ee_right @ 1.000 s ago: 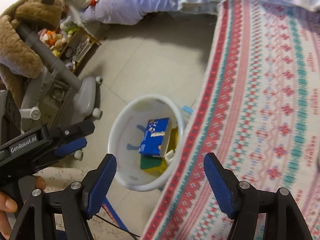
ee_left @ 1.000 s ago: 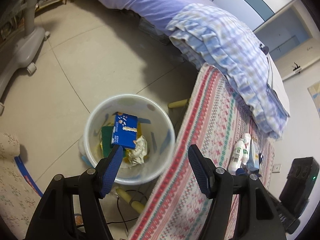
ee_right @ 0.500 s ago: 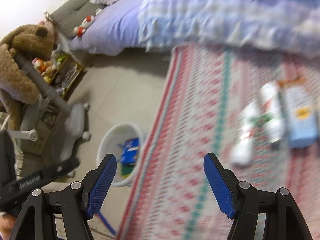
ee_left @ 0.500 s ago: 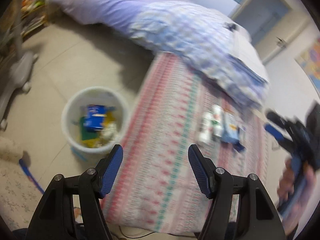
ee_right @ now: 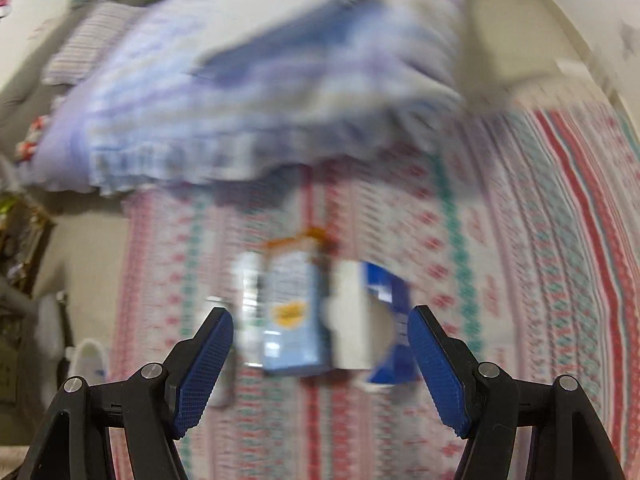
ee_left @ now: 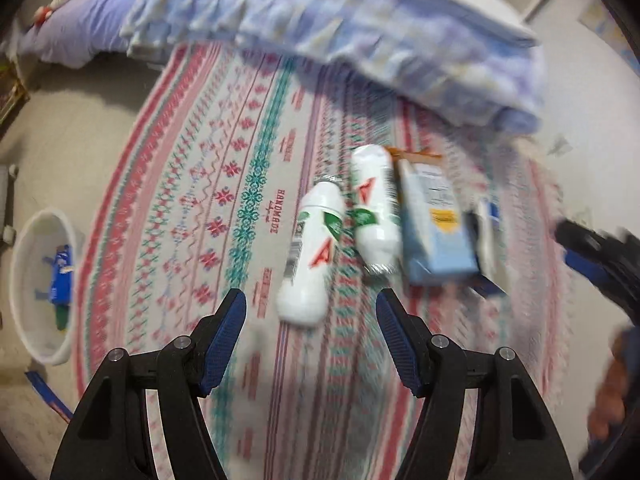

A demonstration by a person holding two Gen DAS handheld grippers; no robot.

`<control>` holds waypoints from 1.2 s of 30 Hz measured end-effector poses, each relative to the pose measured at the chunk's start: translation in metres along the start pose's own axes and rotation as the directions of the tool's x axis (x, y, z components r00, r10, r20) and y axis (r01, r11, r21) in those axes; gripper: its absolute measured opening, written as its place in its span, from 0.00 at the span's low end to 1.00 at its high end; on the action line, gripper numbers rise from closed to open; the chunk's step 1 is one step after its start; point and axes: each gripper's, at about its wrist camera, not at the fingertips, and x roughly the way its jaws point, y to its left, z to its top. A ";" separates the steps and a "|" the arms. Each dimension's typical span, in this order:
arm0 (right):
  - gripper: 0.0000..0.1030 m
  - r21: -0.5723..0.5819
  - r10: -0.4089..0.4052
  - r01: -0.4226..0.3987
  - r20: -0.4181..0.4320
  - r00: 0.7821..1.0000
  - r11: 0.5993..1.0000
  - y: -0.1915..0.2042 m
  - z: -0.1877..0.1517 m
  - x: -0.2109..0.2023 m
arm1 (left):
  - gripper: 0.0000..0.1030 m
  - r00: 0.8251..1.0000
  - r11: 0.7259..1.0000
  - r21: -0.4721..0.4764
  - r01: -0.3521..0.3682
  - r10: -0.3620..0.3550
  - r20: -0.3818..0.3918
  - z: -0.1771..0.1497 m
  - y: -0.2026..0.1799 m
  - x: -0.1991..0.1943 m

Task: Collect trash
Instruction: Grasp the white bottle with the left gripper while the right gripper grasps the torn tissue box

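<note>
My left hand-held gripper (ee_left: 311, 316) hung open and empty over the nearest white bottle (ee_left: 310, 254) lying on the patterned cloth (ee_left: 224, 184) (light, smooth, likely slippery), best pinched across its middle.

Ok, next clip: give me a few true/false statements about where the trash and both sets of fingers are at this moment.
1. Two white bottles lie side by side on the patterned cloth. True.
2. The left gripper is clamped on a bottle. False: its fingers stand open with nothing between them.
3. A light blue carton lies next to the bottles. True.
4. The white bin is empty. False: a blue box and other items sit inside it.
5. The right gripper holds the carton. False: its fingers are open, and the carton lies on the cloth beyond them.
</note>
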 end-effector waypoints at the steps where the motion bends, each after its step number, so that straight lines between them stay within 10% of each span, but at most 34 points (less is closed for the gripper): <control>1: 0.75 0.010 -0.017 0.017 -0.015 1.000 1.000 -0.008 0.001 0.006 | 0.68 1.000 1.000 0.001 0.002 -0.002 -0.006 0.003 0.001 0.009; 6: 0.74 0.014 -0.041 0.042 -0.073 0.997 0.999 -0.025 0.000 0.026 | 0.38 0.999 0.999 0.036 -0.017 0.018 -0.038 0.010 -0.002 0.045; 19: 0.74 -0.168 -0.189 0.161 -0.167 0.968 0.973 0.010 -0.004 0.096 | 0.37 0.997 0.997 0.037 0.066 -0.067 0.027 0.002 0.033 0.000; 29: 0.30 -0.164 -0.246 0.214 -0.211 0.946 0.963 -0.005 -0.006 0.113 | 0.37 0.991 0.994 0.009 0.107 -0.108 0.085 0.000 0.078 -0.039; 36: 0.25 -0.119 -0.203 0.190 -0.108 0.973 0.974 0.002 0.013 0.068 | 0.37 0.985 0.990 -0.037 0.133 -0.128 0.114 -0.004 0.115 -0.060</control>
